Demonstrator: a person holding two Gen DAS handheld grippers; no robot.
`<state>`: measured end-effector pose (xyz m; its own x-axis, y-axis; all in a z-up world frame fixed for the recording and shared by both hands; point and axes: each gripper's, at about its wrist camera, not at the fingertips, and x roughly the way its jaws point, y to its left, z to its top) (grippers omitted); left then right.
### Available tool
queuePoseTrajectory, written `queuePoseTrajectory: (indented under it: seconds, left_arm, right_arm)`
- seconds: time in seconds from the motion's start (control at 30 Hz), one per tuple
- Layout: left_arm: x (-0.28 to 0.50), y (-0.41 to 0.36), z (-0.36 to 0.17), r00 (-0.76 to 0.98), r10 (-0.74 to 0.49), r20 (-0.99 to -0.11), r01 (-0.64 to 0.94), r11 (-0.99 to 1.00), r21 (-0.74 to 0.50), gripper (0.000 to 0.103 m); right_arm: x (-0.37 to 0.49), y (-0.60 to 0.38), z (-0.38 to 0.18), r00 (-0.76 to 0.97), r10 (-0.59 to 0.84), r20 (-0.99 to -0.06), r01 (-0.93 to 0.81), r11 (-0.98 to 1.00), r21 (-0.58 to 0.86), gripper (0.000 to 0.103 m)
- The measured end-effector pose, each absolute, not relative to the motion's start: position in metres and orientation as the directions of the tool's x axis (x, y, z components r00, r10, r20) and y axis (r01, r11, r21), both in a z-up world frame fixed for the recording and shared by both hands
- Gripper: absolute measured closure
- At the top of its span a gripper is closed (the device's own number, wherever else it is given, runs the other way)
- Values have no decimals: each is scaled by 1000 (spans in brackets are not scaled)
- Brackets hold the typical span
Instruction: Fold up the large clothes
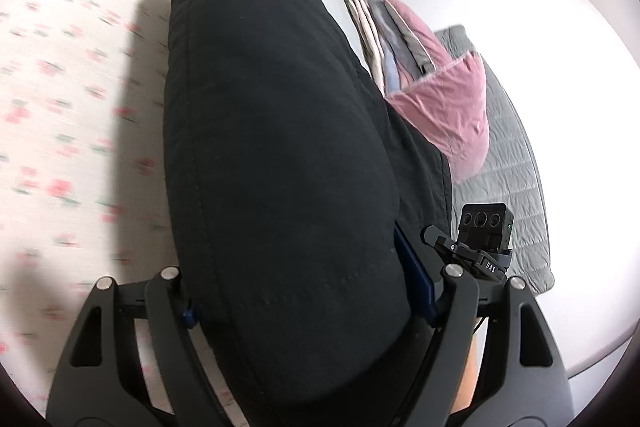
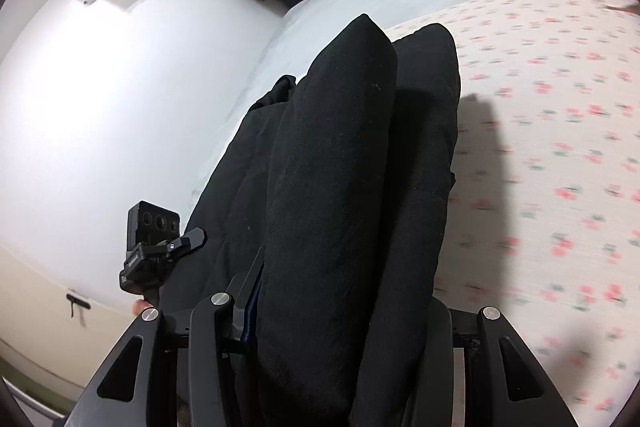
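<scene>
left gripper [image 1: 296,291]: clamped on a thick bundled fold of the black garment [image 1: 280,115], likely to lift one end clear of the bed [image 1: 60,87].
right gripper [image 2: 340,311]: clenched on the garment's other end, so both share the bulk.
garment: runs forward from between each gripper's fingers, raised over the floral sheet.
nearby: pink quilt [image 1: 452,99] beside it.

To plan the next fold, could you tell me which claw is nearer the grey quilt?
Right. The right claw sits just before the quilt; the left claw is further off, across the jacket.
</scene>
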<state>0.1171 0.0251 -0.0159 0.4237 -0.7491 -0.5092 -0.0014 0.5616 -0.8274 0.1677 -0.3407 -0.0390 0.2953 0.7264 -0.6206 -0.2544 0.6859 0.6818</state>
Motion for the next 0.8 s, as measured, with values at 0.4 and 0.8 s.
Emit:
queuePoseTrajectory:
  seconds: [0.4, 0.8]
  left_arm:
    - [98, 154, -12, 532, -661, -529, -76, 585, -808, 25]
    - [109, 210, -75, 510, -632, -584, -141, 608, -781, 21]
  right_arm:
    - [175, -322, -52, 194, 774, -603, -334, 630, 701, 57]
    - [194, -292, -119, 93, 785, -612, -275, 611, 742, 55]
